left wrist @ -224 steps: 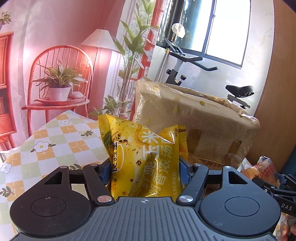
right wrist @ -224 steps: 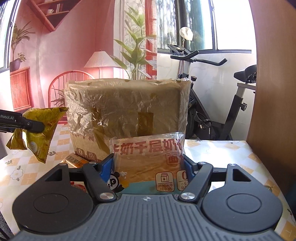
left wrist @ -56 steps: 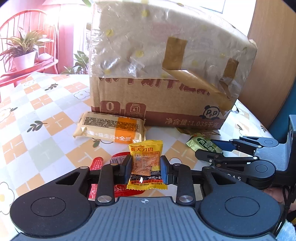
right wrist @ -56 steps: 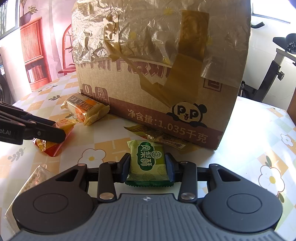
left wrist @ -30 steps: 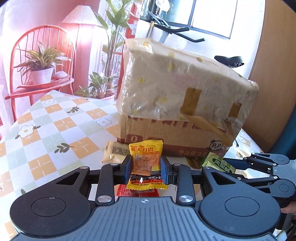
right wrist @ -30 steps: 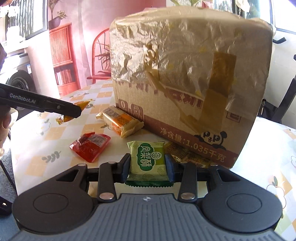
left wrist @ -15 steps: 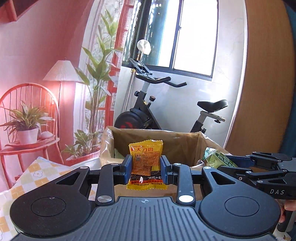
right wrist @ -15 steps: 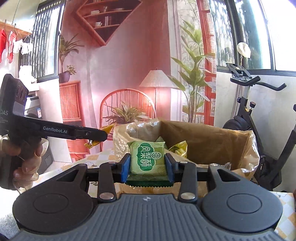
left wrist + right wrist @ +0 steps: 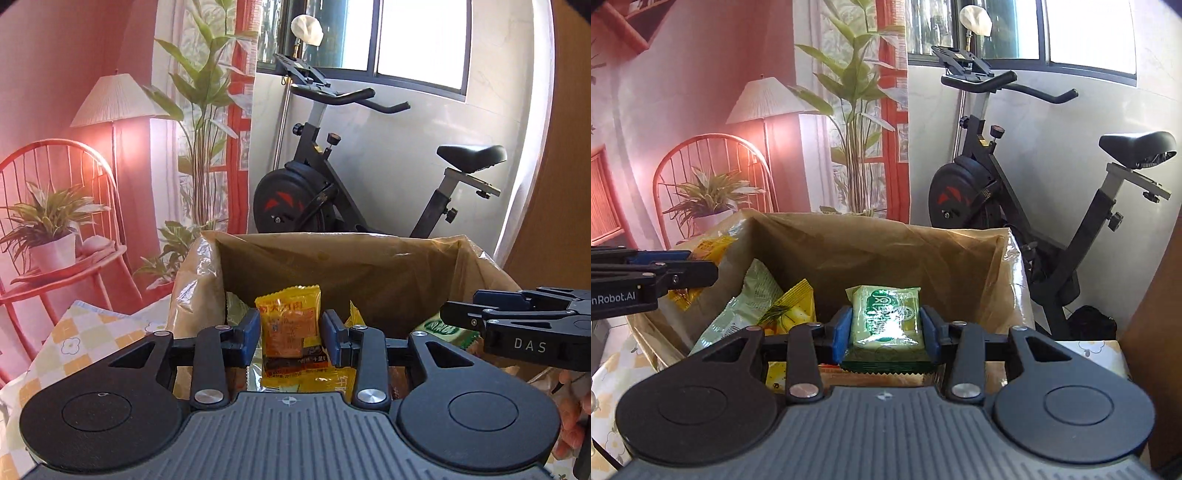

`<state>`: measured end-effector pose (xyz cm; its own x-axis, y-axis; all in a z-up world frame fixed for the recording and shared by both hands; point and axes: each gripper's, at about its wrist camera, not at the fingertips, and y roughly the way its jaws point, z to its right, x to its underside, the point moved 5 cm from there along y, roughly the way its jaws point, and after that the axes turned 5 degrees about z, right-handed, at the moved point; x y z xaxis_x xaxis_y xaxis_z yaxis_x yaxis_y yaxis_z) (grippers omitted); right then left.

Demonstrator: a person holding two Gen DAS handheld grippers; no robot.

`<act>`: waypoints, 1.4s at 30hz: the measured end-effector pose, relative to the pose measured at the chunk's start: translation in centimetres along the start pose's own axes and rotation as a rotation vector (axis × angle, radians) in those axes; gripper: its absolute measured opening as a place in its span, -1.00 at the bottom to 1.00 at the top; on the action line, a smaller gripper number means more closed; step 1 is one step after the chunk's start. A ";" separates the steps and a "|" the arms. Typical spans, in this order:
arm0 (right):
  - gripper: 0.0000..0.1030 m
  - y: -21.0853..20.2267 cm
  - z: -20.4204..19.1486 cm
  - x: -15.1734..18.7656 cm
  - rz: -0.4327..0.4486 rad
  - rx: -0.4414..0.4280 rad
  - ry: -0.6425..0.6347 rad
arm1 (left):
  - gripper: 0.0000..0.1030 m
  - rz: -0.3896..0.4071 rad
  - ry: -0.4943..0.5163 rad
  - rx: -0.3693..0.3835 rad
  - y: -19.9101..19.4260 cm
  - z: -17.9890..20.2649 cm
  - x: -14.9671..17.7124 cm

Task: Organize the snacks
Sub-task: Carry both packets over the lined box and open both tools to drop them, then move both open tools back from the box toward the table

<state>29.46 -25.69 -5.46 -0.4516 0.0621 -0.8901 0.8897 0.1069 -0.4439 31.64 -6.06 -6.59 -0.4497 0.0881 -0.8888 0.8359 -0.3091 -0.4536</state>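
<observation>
My left gripper (image 9: 291,334) pinches the orange snack packet (image 9: 290,325) — my right gripper (image 9: 885,328) clamps the green snack packet (image 9: 884,317) — both over the open cardboard box (image 9: 886,240), other packets inside.

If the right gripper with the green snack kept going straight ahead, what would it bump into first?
Most likely the far inside wall of the cardboard box. The right gripper, shut on the green snack packet, points over the open box at that wall. Depth is hard to judge here.
</observation>
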 end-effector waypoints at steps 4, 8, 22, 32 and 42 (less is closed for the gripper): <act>0.23 -1.8 0.9 -0.1 0.033 -0.049 0.048 | 0.16 0.002 -0.003 -0.017 -0.8 -1.4 0.1; 0.23 -3.6 1.0 0.0 0.050 -0.079 0.022 | 0.16 -0.004 -0.053 0.007 -2.5 -2.9 0.2; 0.23 -10.0 -1.9 3.4 0.079 -0.183 0.004 | 0.18 0.034 -0.035 -0.003 -11.2 -4.4 3.9; 0.23 -12.9 -4.3 6.9 0.146 -0.224 -0.086 | 0.18 0.034 -0.020 -0.033 -13.6 -5.2 9.1; 0.23 -11.4 -4.9 12.1 0.036 -0.235 -0.112 | 0.18 -0.065 -0.035 -0.024 -12.2 -5.8 13.8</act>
<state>13.52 -21.27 -10.71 -0.3976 -0.0387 -0.9167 0.8593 0.3346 -0.3868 17.02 4.39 -13.64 -0.5134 0.0738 -0.8550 0.8119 -0.2808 -0.5118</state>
